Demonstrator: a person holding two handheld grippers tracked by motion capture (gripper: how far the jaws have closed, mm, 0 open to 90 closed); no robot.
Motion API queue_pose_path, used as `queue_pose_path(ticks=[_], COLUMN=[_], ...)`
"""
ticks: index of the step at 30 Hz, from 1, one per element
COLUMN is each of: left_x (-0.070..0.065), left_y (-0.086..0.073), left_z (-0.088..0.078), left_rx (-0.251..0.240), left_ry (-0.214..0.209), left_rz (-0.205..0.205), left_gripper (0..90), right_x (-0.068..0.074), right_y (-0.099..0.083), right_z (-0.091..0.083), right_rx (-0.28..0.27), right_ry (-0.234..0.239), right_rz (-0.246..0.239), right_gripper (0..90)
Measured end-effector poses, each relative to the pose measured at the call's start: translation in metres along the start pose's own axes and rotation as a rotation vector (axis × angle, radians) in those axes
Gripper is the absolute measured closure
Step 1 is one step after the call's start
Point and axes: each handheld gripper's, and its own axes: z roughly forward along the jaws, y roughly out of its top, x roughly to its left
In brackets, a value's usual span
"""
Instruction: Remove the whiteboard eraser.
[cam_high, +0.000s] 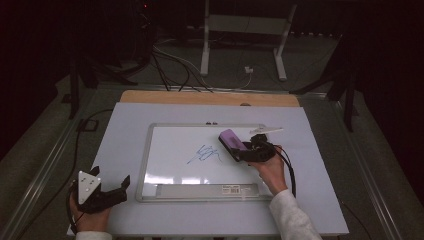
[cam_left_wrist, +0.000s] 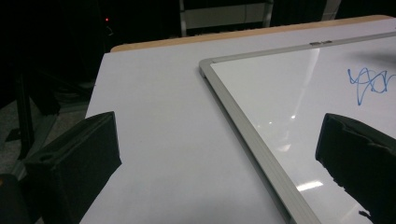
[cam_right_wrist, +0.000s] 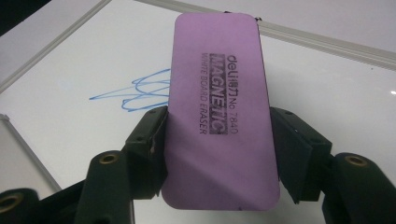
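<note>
A purple eraser held over the whiteboard

The purple eraser (cam_right_wrist: 217, 112) sits squeezed between the jaws of the right gripper (cam_high: 250, 150), just beside the blue scribble (cam_high: 204, 153) on the whiteboard (cam_high: 175, 137). The left gripper (cam_high: 107, 192) rests near the whiteboard's corner on the white table (cam_high: 125, 130), its jaws wide apart with nothing between them.

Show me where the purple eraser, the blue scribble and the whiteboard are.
purple eraser (cam_right_wrist: 217, 93), right gripper view, middle of its printed top face.
blue scribble (cam_high: 204, 153), high view, centre of the marks.
whiteboard (cam_left_wrist: 233, 109), left gripper view, its grey frame edge.
</note>
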Motion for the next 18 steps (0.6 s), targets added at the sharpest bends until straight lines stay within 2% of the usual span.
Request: queue_pose_path(ticks=[18], left_x=[0.000], left_y=[0.000], left_z=[-0.001], left_rx=[0.000], left_ry=[0.004], left_rz=[0.001], left_gripper=[0.6], right_x=[0.017], right_y=[-0.007], right_z=[0.004], right_rx=[0.041], right_ry=[0.004], right_rz=[-0.093], right_gripper=[41.0])
